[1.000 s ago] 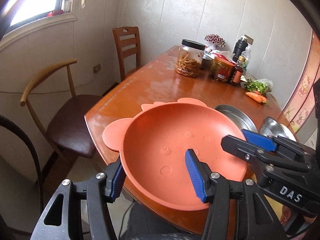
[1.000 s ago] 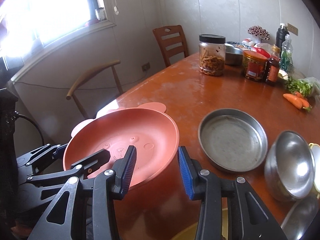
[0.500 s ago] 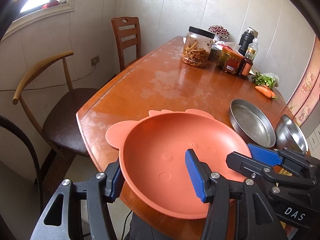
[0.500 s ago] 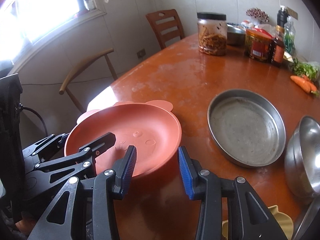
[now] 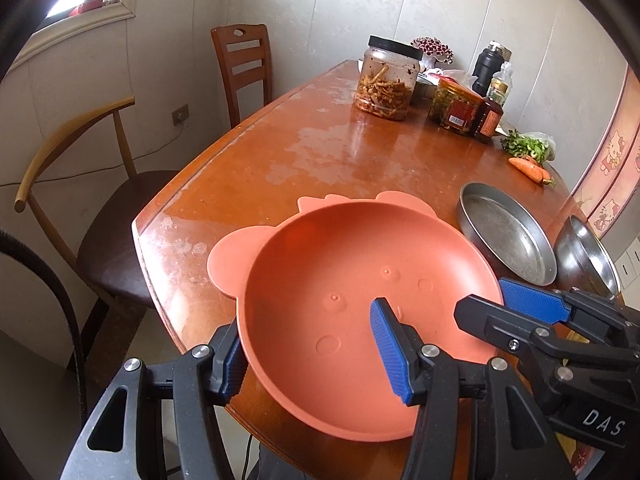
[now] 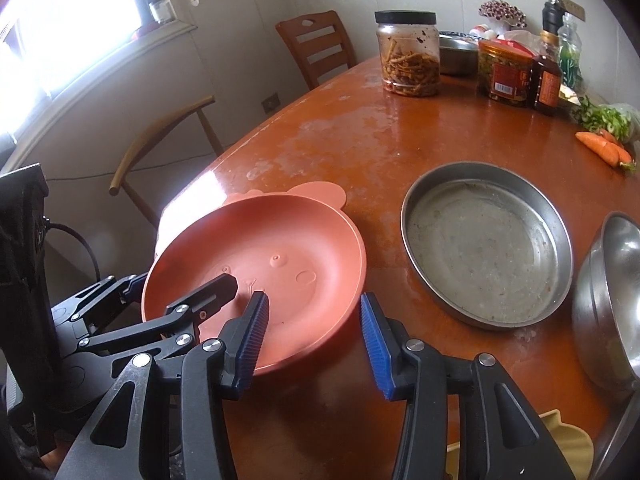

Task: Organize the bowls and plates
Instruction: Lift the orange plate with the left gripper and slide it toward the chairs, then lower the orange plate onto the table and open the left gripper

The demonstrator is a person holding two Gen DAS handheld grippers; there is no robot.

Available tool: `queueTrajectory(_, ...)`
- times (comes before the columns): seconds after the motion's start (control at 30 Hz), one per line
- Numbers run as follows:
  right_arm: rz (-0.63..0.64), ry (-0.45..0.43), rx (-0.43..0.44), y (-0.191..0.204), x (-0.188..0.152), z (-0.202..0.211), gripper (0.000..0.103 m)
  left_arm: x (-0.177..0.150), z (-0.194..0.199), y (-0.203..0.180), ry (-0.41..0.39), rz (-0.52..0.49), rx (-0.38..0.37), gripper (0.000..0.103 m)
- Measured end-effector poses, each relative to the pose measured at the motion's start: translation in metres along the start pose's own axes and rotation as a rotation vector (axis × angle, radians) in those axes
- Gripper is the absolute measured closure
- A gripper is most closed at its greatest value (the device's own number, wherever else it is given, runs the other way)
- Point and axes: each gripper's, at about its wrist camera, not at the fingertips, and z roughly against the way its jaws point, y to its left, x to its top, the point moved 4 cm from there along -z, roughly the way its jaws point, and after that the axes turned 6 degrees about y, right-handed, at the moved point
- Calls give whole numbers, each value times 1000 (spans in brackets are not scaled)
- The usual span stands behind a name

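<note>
Plate [image 5: 352,304] ears toward far table end.

Daylight from the window [image 6: 60,32] blows out, perhaps glaring; fisheye edges bend.

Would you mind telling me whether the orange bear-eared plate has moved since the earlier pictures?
Yes. The orange bear-eared plate has come down onto the wooden table, now lying beside the round steel pan.
</note>
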Motion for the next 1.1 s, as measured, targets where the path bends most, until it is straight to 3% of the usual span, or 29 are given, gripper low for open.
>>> queueTrajectory(0.27, -22, -17, 6, -3, 1, 7, 51, -2, 3, -4, 7, -10, 15, 45)
queueTrajectory(0.4, -30, -46, -2, -5, 0, 17, 39, -3, 9, -2, -7, -10, 38, 41)
queueTrajectory(0.73, -38, -106, -10, -8, -5, 42, 37, -5, 30, 3, -55, 11, 87, 33)
queueTrajectory(1.1, -34, -169, -14, -9, -16, 76, 35, -11, 61, -13, -102, -12, 67, 32)
